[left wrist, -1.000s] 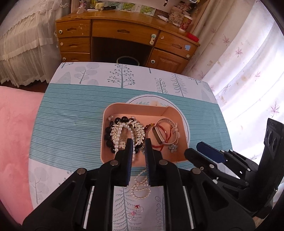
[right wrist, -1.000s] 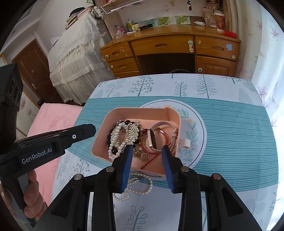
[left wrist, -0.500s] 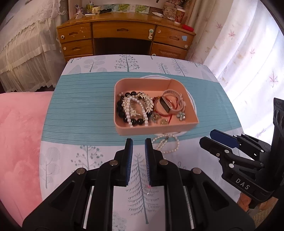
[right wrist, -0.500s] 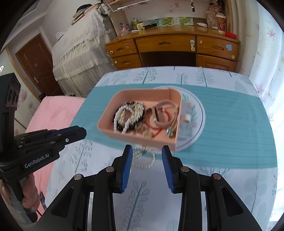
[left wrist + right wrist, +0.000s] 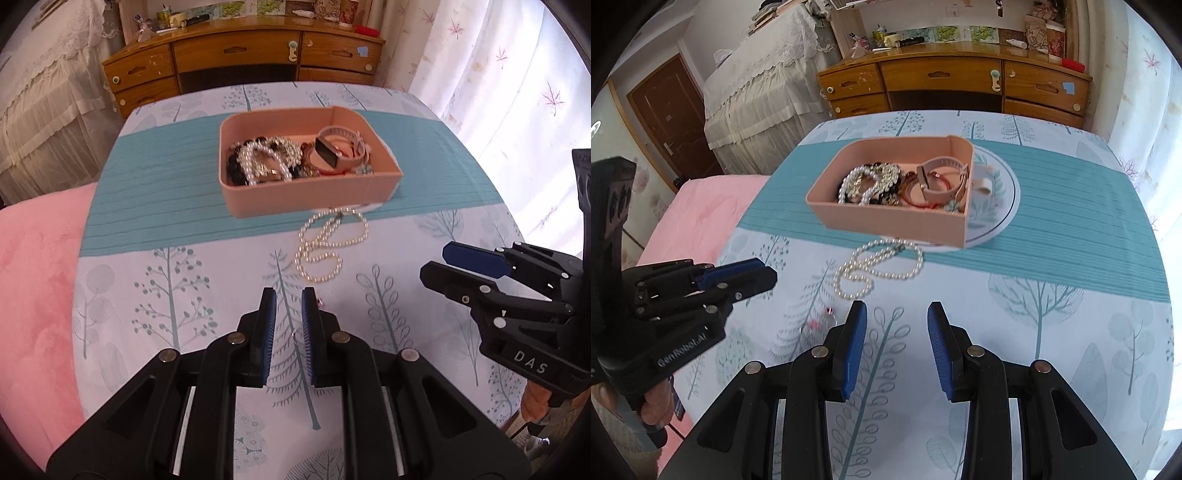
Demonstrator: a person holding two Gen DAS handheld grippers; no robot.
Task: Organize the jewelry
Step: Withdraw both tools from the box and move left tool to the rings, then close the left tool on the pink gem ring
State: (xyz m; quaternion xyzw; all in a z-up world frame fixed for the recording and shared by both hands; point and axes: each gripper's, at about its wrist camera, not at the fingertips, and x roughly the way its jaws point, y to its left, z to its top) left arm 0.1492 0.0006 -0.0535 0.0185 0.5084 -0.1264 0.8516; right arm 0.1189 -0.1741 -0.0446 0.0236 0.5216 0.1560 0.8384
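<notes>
A pink box (image 5: 314, 197) (image 5: 886, 221) holds pearl and black bead bracelets, a pink watch (image 5: 332, 153) (image 5: 942, 181) and other pieces. A pearl necklace (image 5: 325, 243) (image 5: 875, 266) lies loose on the cloth in front of the box. Small pink-stoned rings (image 5: 822, 319) lie nearer me. My left gripper (image 5: 289, 299) (image 5: 764, 273) is open by a narrow gap and empty, pulled back from the necklace. My right gripper (image 5: 897, 314) (image 5: 439, 264) is open wide and empty, short of the necklace.
The table (image 5: 1052, 332) has a white tree-print cloth with a teal band (image 5: 155, 192). A round plate (image 5: 997, 195) lies under the box. A pink cushion (image 5: 33, 295) is at the left edge. A wooden desk (image 5: 953, 81) stands beyond the table.
Both grippers have drawn back from the box toward the table's near side. The necklace and rings, earlier under the fingers, now lie ahead of them. The right jaws stand wider.
</notes>
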